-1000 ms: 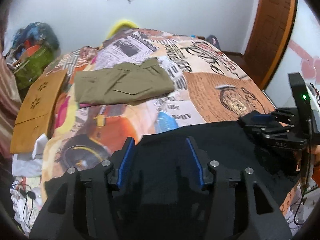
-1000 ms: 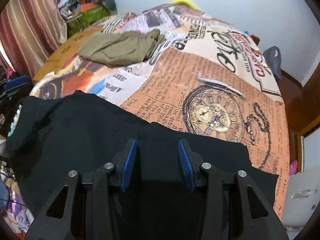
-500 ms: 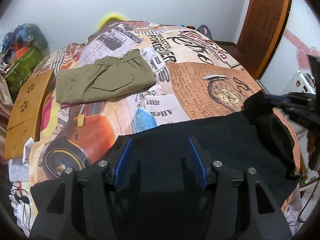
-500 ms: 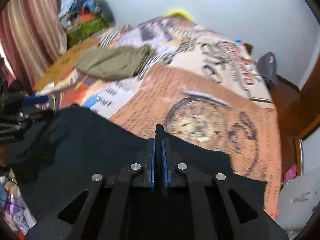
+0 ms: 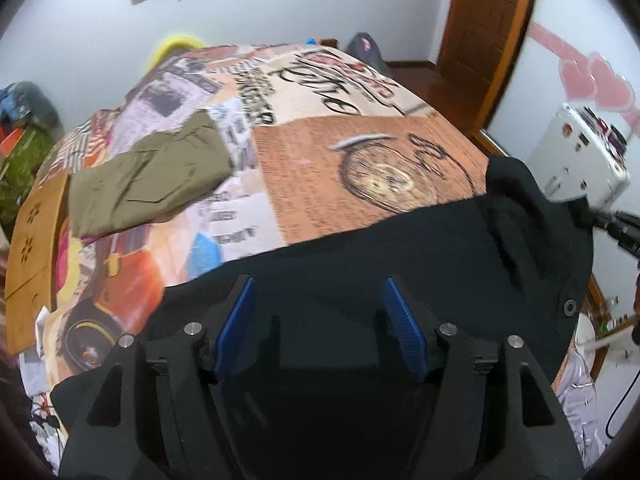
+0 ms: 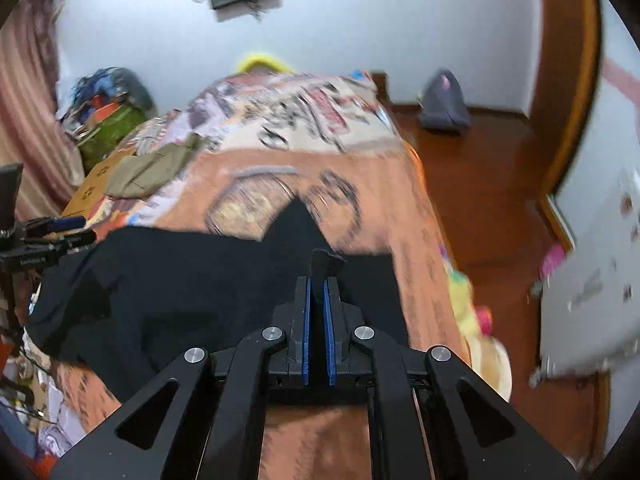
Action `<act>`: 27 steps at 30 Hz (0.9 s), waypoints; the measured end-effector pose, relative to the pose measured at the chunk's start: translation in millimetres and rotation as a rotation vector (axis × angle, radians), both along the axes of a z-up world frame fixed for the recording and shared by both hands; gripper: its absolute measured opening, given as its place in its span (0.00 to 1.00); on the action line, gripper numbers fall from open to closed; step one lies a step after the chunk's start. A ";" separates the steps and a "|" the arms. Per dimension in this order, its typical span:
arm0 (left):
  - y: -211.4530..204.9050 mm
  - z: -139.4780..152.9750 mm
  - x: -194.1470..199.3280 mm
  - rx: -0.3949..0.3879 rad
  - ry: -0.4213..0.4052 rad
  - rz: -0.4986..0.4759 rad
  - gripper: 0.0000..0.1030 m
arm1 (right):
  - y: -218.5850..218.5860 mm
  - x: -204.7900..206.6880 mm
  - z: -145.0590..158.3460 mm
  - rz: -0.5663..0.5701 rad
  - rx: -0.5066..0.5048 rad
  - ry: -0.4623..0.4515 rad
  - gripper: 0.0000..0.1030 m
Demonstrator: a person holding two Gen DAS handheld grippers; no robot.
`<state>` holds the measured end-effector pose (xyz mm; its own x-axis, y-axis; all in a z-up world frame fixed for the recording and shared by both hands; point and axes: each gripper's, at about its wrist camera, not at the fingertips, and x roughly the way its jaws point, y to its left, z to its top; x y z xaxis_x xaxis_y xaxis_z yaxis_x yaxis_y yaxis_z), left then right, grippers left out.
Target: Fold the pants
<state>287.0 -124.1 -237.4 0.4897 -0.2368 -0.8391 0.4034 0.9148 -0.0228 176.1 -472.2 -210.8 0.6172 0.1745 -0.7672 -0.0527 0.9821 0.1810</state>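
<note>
1. Across the near edge of the bed, in the left wrist view, the left gripper (image 5: 320, 320) hovers low over the black pants (image 5: 400, 264), its blue-padded jaws spread wide and holding nothing.
2. Beyond it, folded olive pants (image 5: 148, 176) lie on the printed bedspread (image 5: 360, 144), well apart from the black ones; a wooden board (image 5: 32, 248) rests at the bed's left edge and a wooden door (image 5: 488, 28) stands at far right.
3. The black pants spread flat over the near end of the bed, with their right end lifted into a raised fold (image 5: 532, 216); a metal button (image 5: 569, 306) shows there.
4. Seen from the right wrist view, the right gripper (image 6: 318, 284) is raised and clenched on an edge of the black pants (image 6: 180, 276), a tuft of cloth poking out between the pads.
5. The left gripper (image 6: 60, 232) sits at the left edge; the olive pants (image 6: 148, 172) lie far back, motion-blurred.
6. From the pinch, the black cloth drapes leftward across the bedspread (image 6: 400, 208).
</note>
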 end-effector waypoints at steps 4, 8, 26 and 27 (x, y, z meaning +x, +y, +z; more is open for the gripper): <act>-17.5 -8.4 4.9 -0.003 0.039 -0.031 0.64 | -18.4 -14.7 -40.6 -0.062 0.028 0.087 0.05; -26.2 -19.0 15.8 0.024 0.069 -0.035 0.64 | -23.4 -23.6 -71.6 -0.066 0.039 0.156 0.06; -31.0 -54.2 58.0 0.070 0.140 -0.066 0.64 | -37.7 48.3 -44.4 -0.003 0.000 0.052 0.32; -31.7 -57.0 58.2 0.072 0.146 -0.074 0.64 | -34.4 57.4 -48.8 0.011 -0.005 0.060 0.32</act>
